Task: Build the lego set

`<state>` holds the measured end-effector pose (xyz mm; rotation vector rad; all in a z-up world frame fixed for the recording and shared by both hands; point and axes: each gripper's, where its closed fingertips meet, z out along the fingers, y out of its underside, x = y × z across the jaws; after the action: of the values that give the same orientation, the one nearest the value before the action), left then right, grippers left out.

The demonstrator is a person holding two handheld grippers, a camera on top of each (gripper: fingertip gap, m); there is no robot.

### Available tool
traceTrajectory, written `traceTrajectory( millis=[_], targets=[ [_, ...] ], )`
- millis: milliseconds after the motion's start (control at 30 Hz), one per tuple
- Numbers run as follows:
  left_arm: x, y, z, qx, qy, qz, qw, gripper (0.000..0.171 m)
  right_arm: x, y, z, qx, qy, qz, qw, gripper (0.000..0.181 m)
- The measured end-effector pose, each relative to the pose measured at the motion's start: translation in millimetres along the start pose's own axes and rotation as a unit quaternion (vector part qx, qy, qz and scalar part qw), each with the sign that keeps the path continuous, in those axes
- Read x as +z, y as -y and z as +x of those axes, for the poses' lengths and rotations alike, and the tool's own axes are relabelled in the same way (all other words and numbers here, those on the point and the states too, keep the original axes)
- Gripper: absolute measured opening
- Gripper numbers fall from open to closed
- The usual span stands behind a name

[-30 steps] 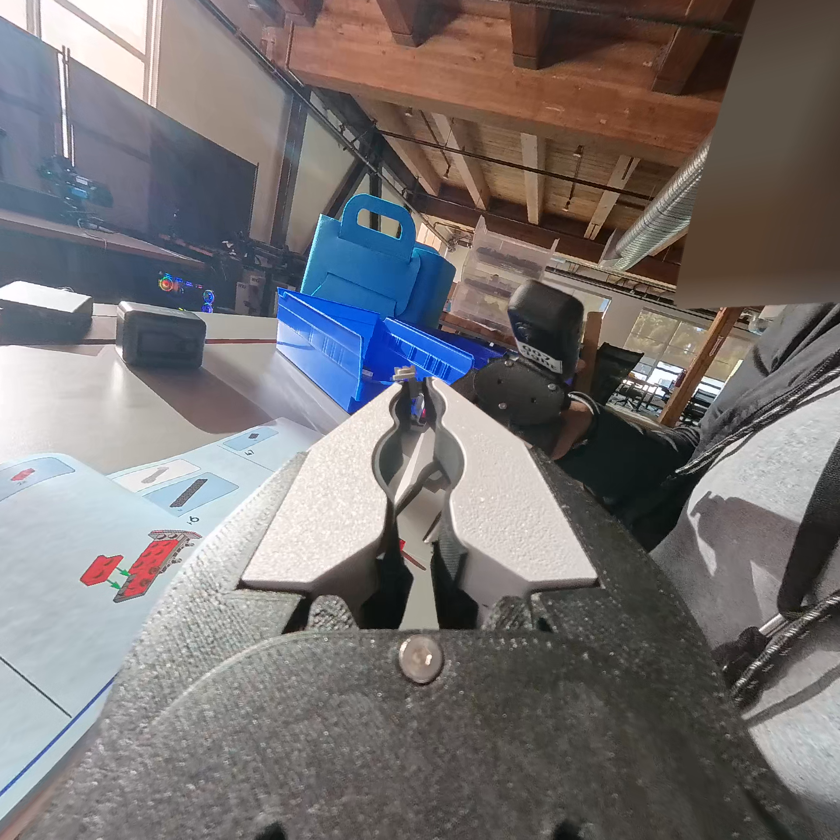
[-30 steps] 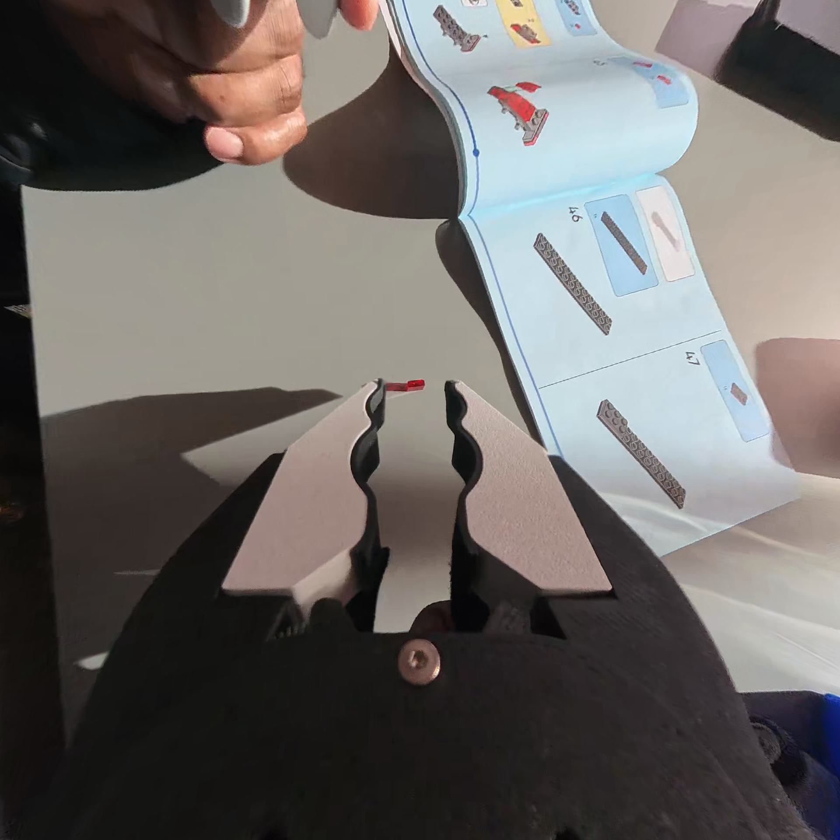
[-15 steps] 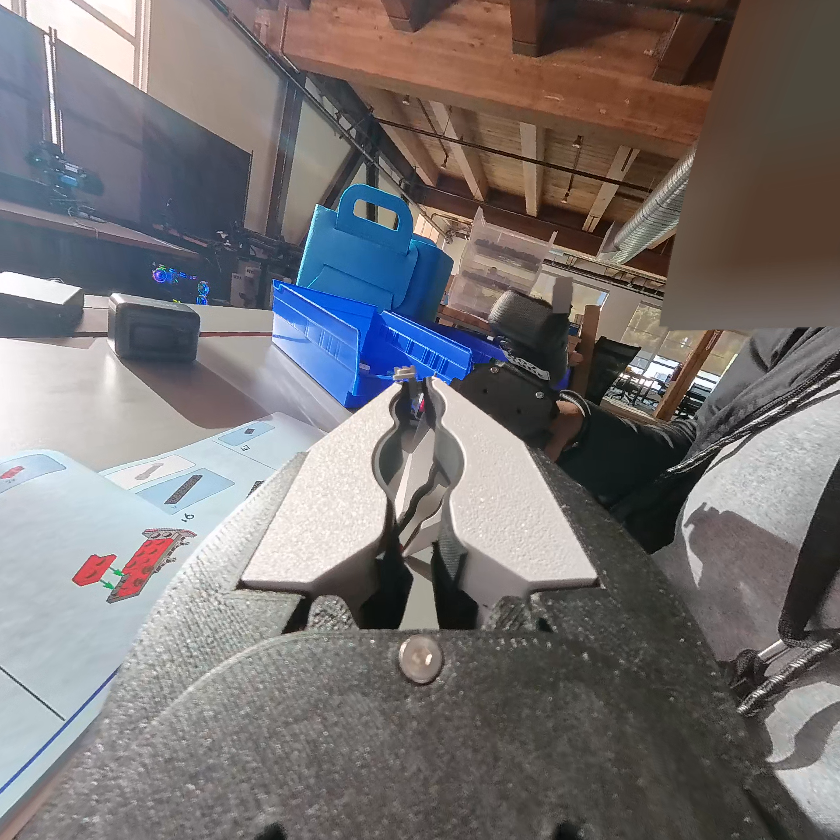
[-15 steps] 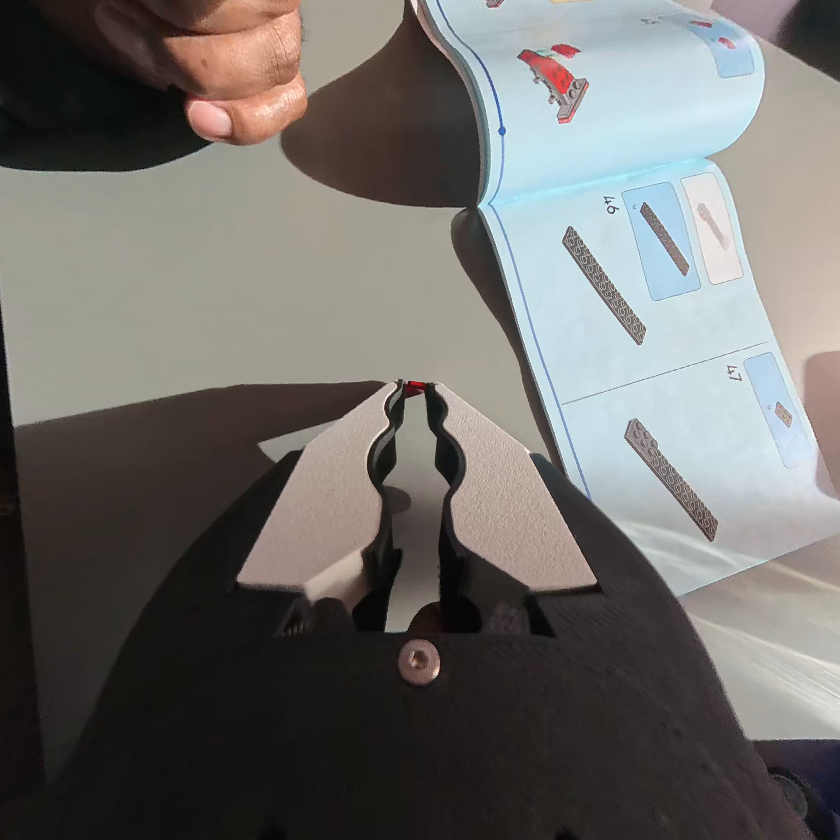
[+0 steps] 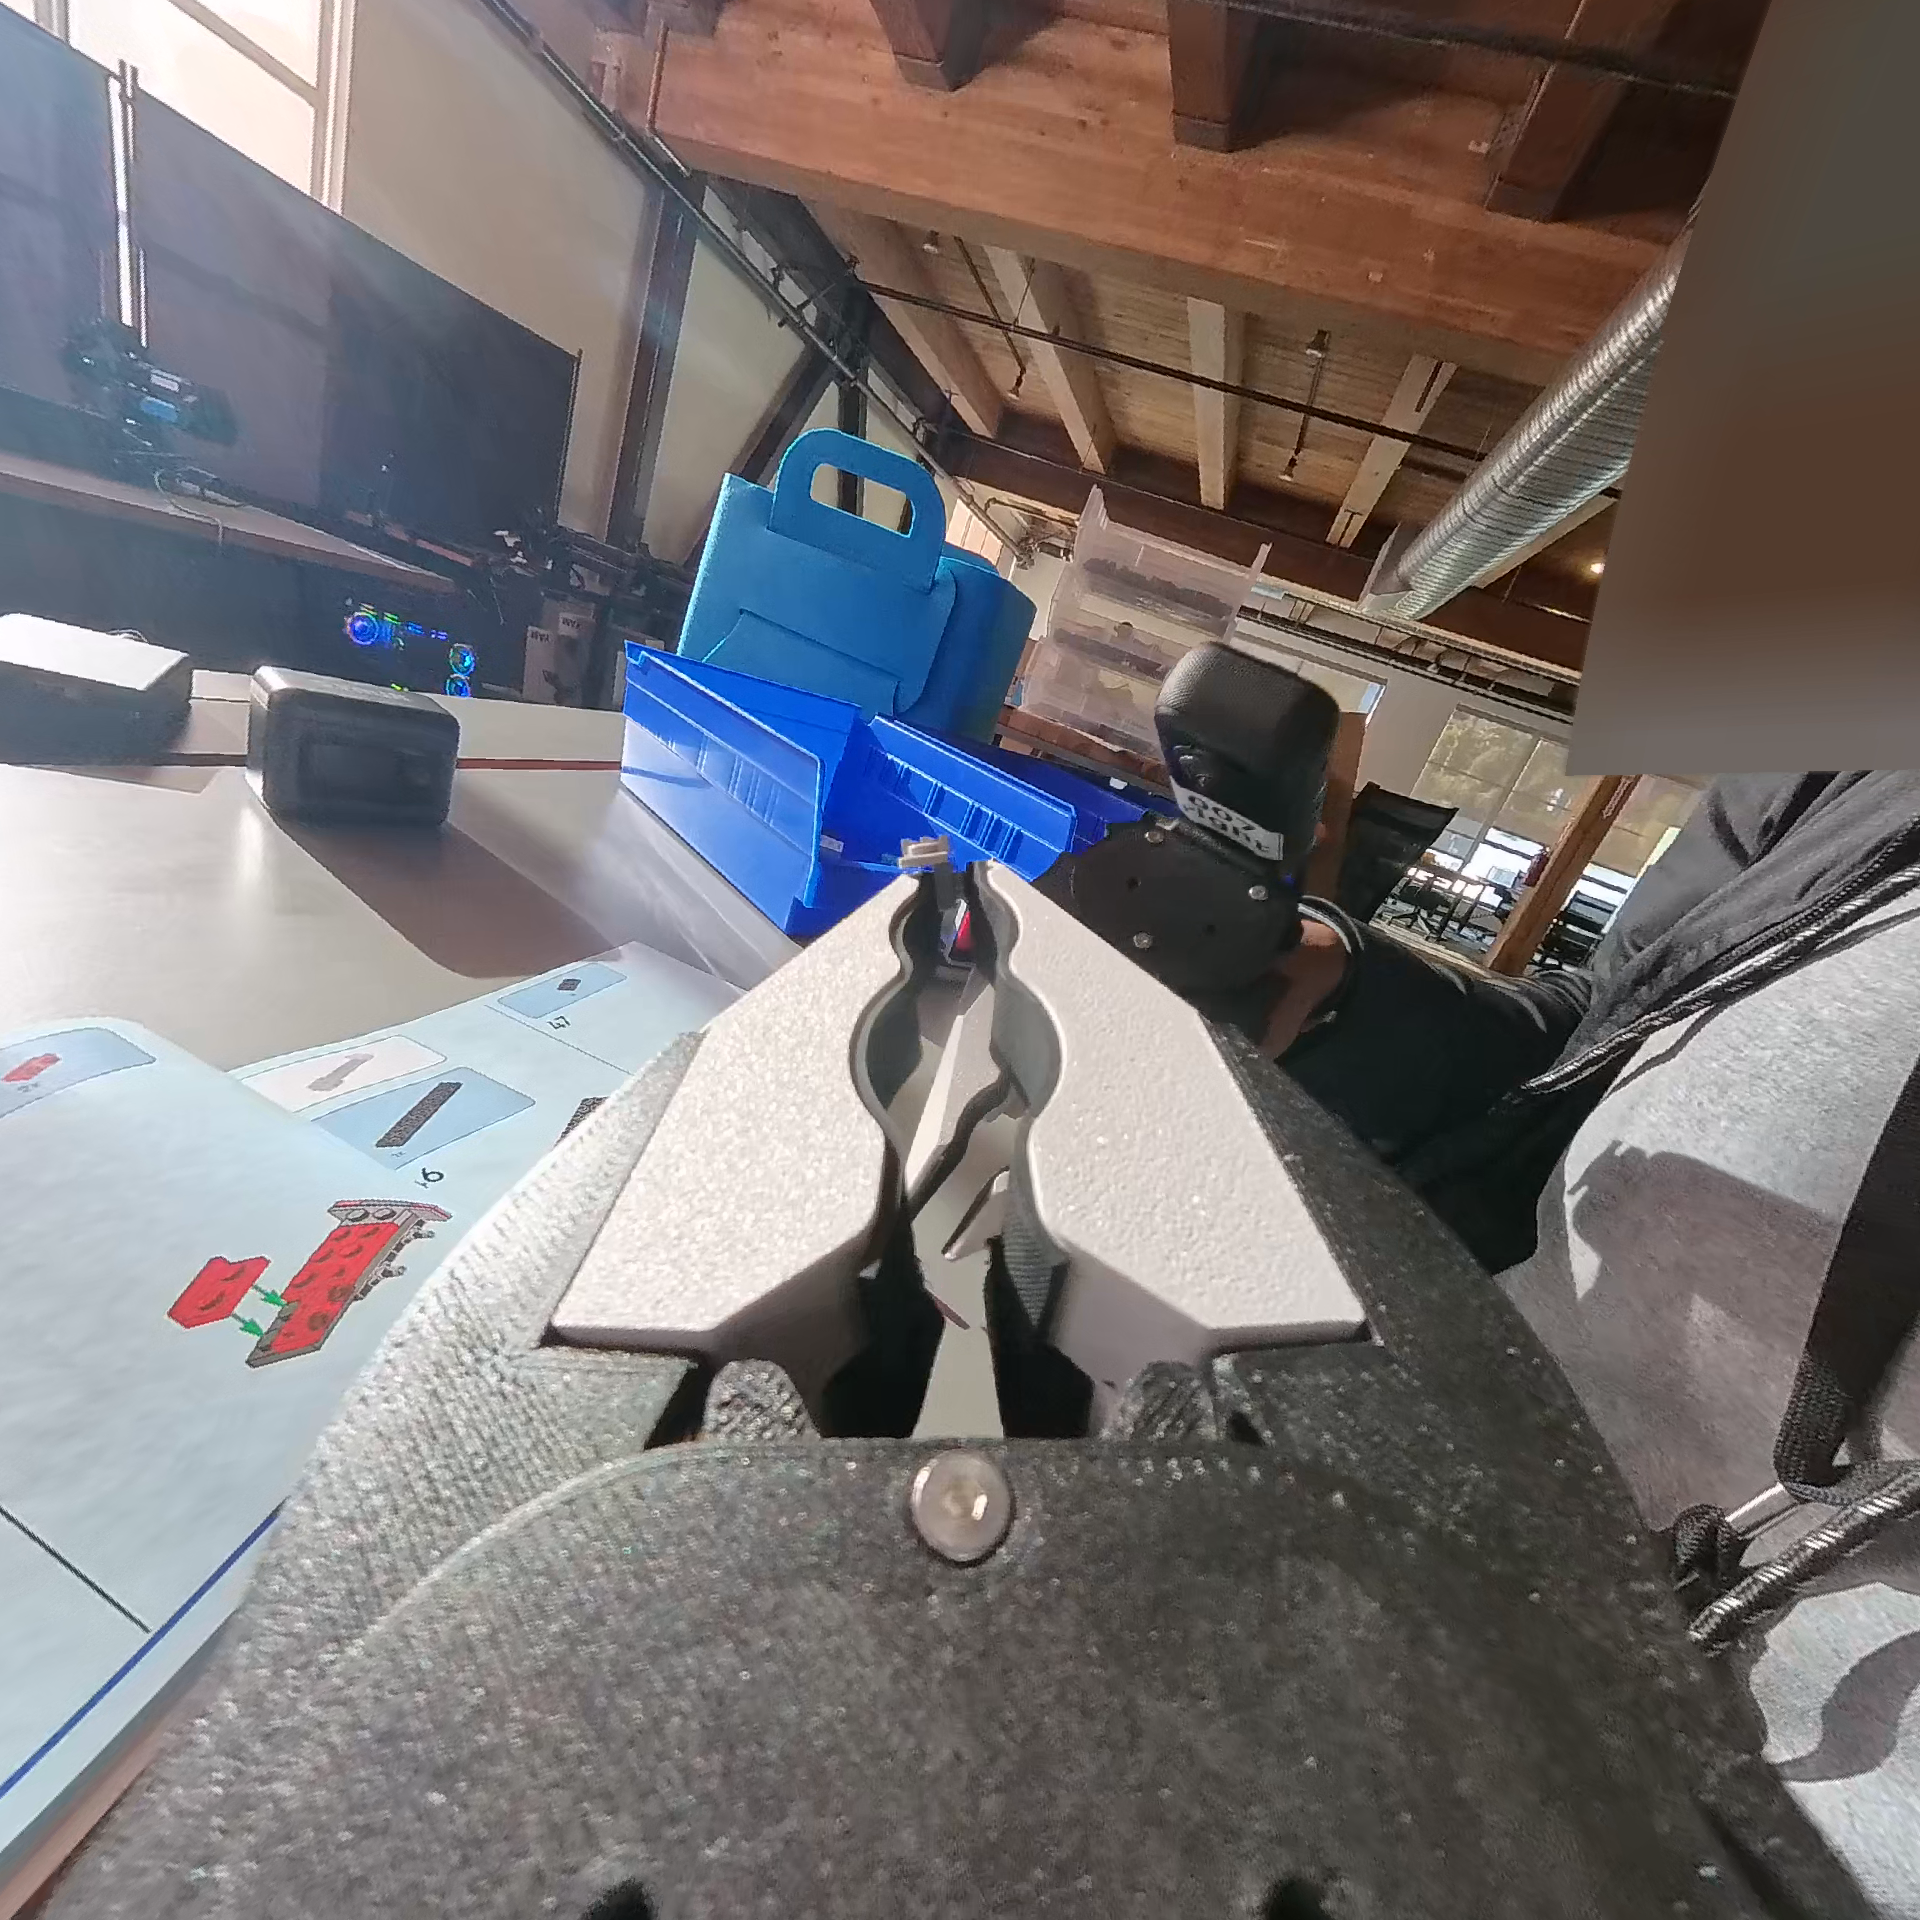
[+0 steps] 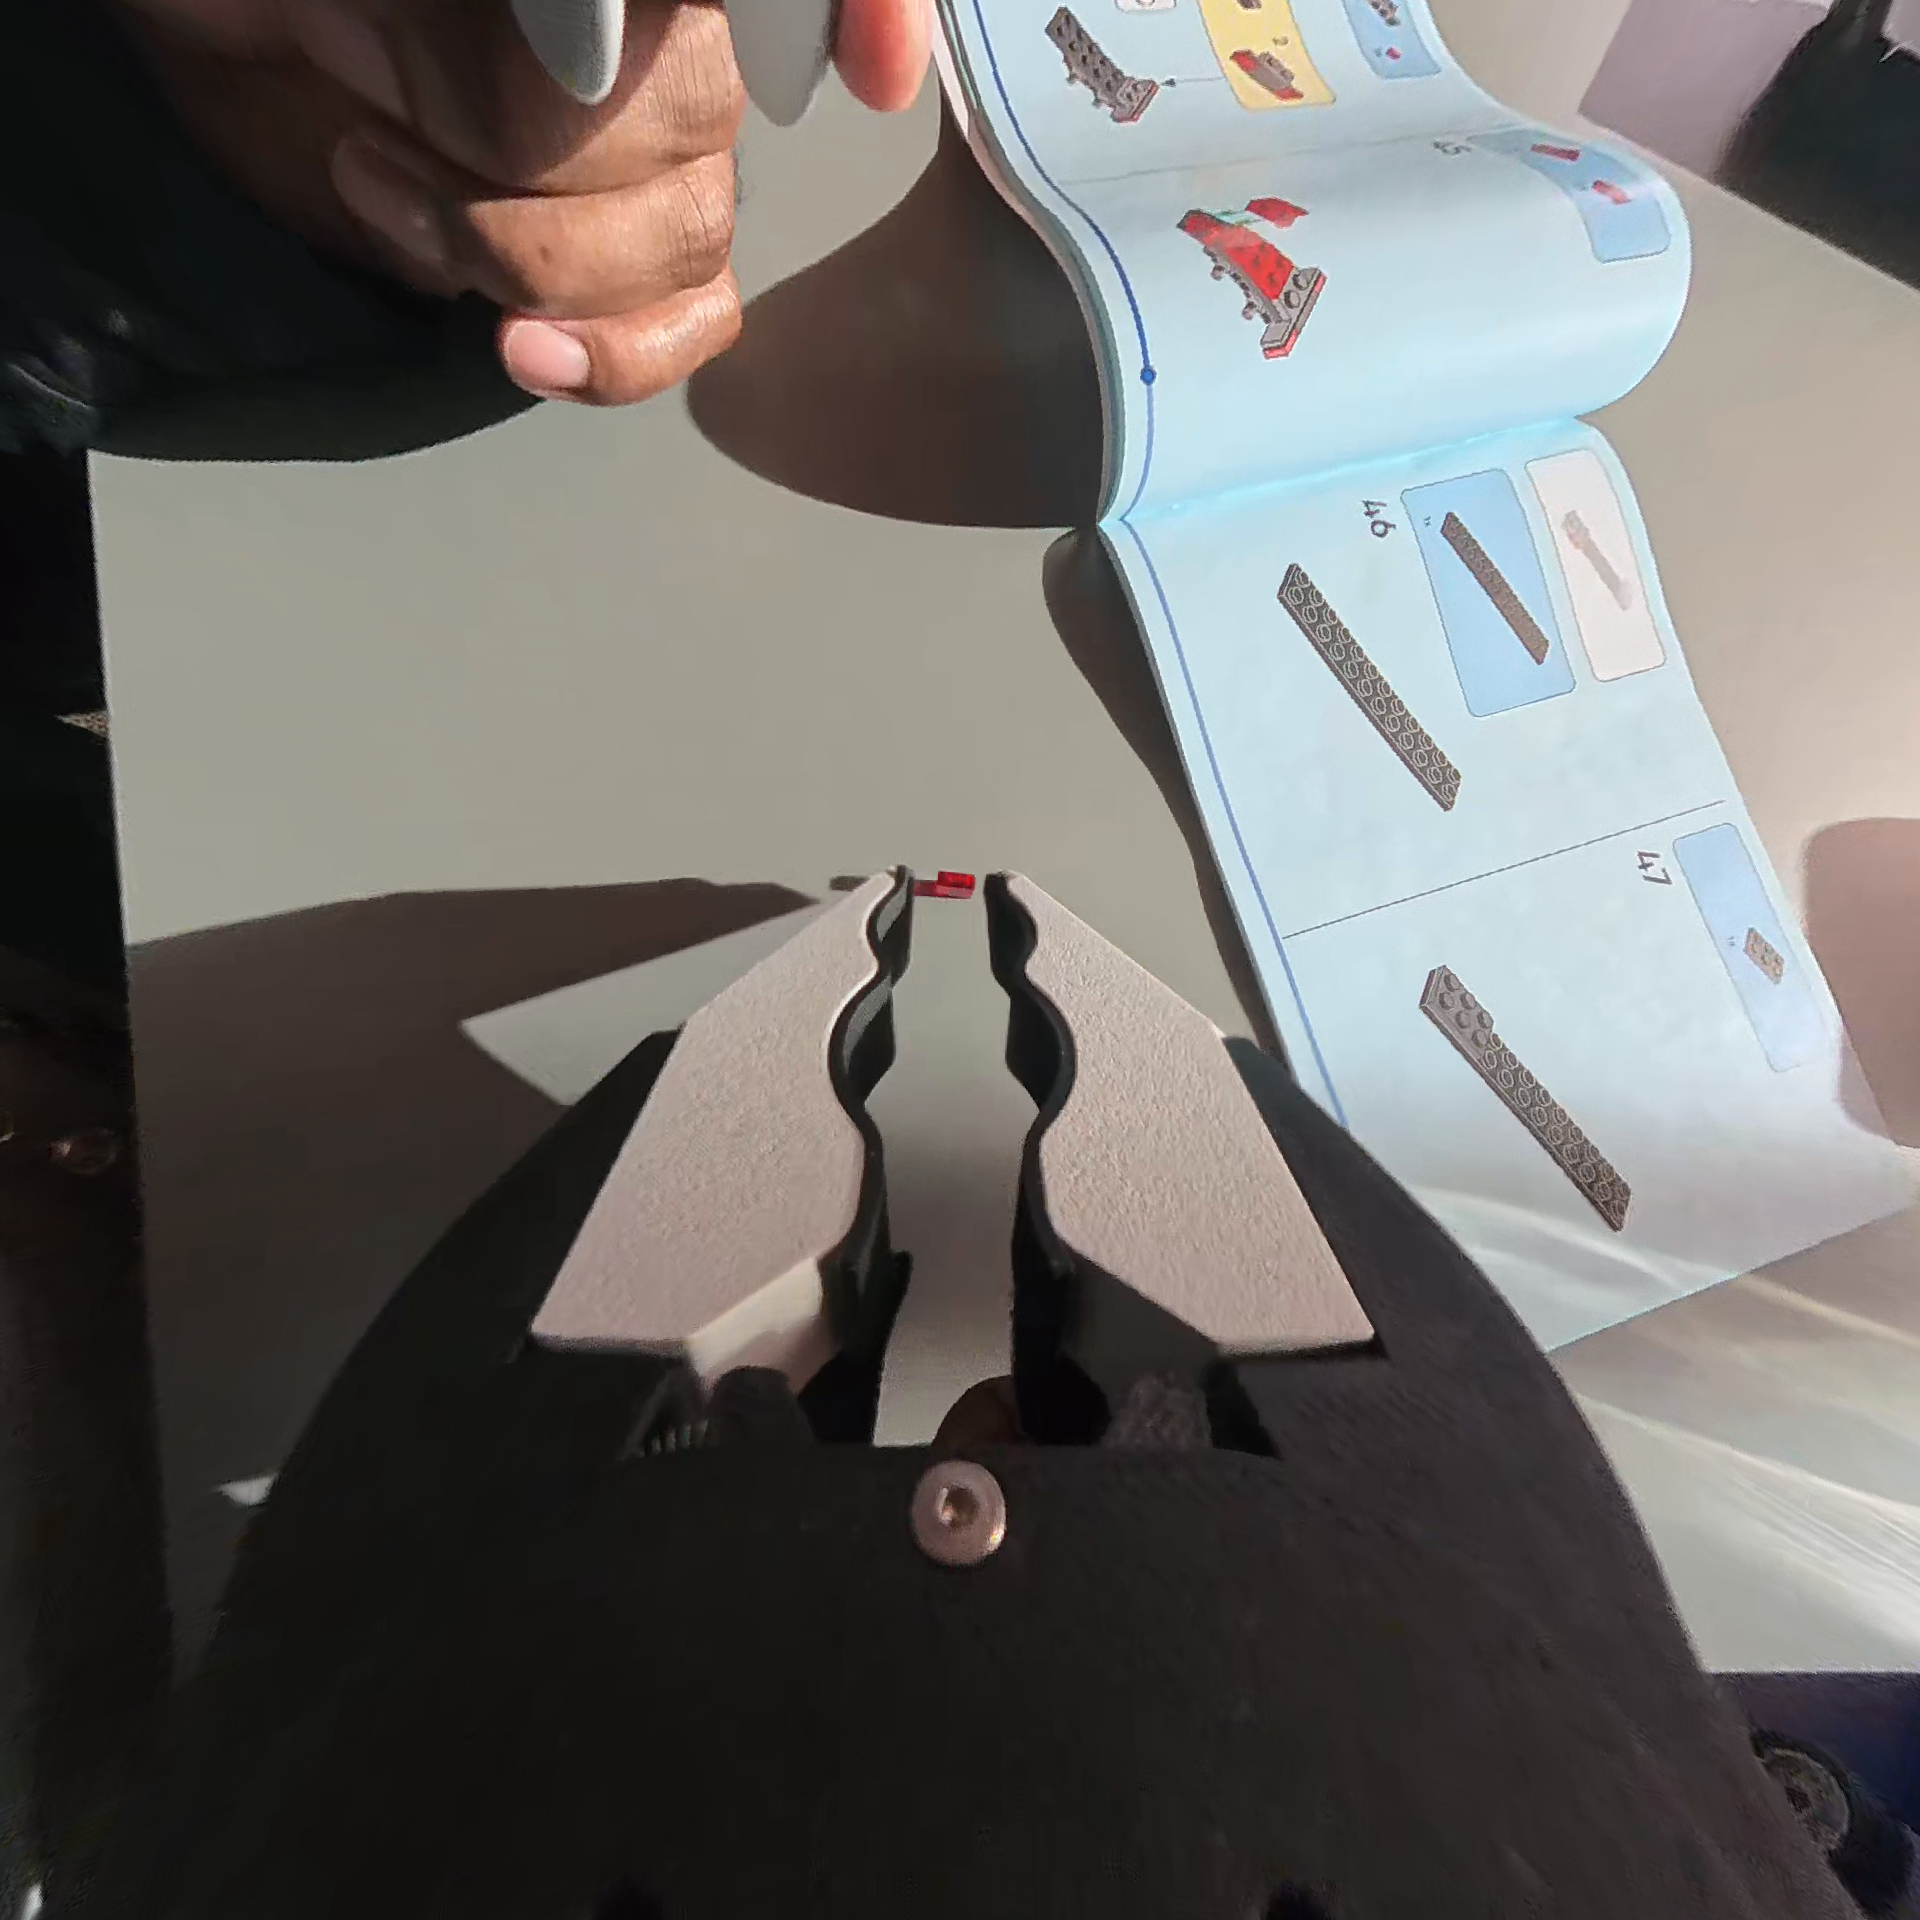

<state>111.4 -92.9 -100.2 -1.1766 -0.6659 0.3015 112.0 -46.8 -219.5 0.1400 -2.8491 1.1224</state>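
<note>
Two grippers beside the open instruction booklet [image 6: 1455, 644].
The left gripper [image 5: 951, 883] is clamped on a small lego assembly [image 5: 940, 894]; the right gripper [image 6: 943, 885], left of the booklet, stands parted around a red lego plate [image 6: 951, 884] on the table [image 6: 468, 675].

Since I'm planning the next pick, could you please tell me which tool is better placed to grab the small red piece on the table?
The right tool: it is open with the red piece lying between its tips. The left tool is already shut on a small assembly, raised off the table.
</note>
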Motion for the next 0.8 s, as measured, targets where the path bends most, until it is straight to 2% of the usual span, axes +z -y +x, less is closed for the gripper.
traceTrajectory(
  millis=[133,533,800],
  targets=[
    [0,0,0,-0.001,0.001,-0.001,1.0,0.005,-1,2,-1,-0.001,-0.004,0.01,1.0,0.008],
    [0,0,0,-0.002,0.0,0.001,1.0,0.005,15,0,-4,-0.008,0.005,-0.004,1.0,0.009],
    [0,-1,0,0.0,-0.003,-0.003,1.0,0.005,-6,-7,4,0.023,0.009,0.001,1.0,0.014]
  ],
)
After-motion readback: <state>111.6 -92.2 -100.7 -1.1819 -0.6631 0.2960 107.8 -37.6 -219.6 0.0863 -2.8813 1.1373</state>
